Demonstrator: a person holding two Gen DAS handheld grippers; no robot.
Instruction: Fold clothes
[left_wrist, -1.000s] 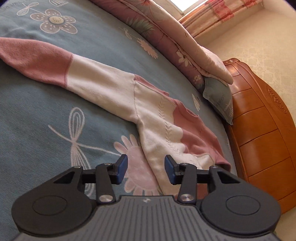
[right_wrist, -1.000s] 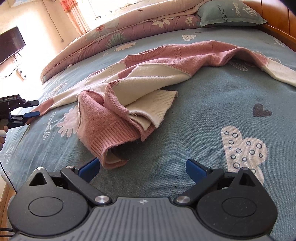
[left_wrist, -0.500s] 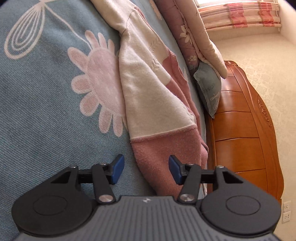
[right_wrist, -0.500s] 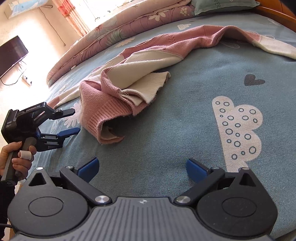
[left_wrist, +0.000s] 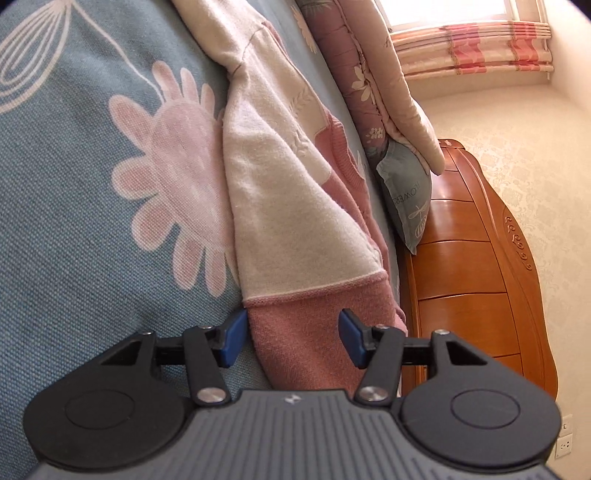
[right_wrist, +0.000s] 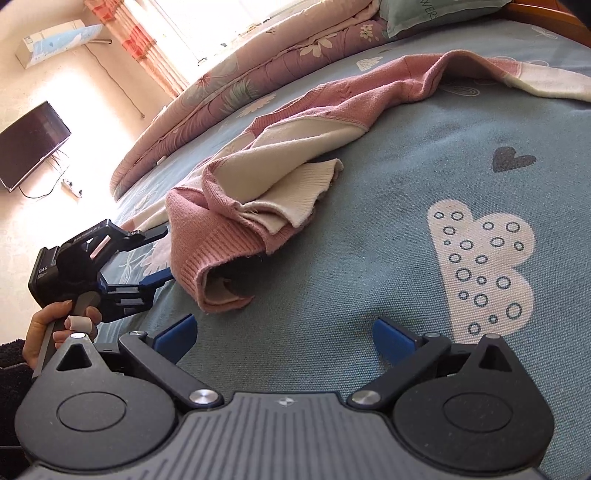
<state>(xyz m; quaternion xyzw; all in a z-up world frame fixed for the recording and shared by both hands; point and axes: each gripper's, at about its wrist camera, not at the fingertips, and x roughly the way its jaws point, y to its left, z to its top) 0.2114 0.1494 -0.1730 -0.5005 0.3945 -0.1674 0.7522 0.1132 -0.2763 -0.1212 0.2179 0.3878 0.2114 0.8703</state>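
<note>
A pink and cream knit sweater (left_wrist: 295, 206) lies crumpled on the blue patterned bed sheet (left_wrist: 74, 221). My left gripper (left_wrist: 291, 341) is low at the sweater's pink hem. The hem lies between its blue pads (left_wrist: 232, 339), which stand apart and do not press on it. In the right wrist view the same left gripper (right_wrist: 164, 254) is at the left edge of the sweater (right_wrist: 280, 177), held by a hand (right_wrist: 44, 328). My right gripper (right_wrist: 284, 334) is wide open over bare sheet (right_wrist: 369, 258), a short way in front of the rolled pink hem, with nothing between its fingers.
A folded floral quilt (left_wrist: 362, 74) and a teal pillow (left_wrist: 406, 195) lie along the far side of the bed, against a wooden headboard (left_wrist: 472, 277). A television (right_wrist: 33, 144) hangs on the wall at the left. One sleeve trails off to the right.
My left gripper has come down and rolled in to the sweater's pink hem, and its jaws stand a little wider. The right gripper has barely shifted.
</note>
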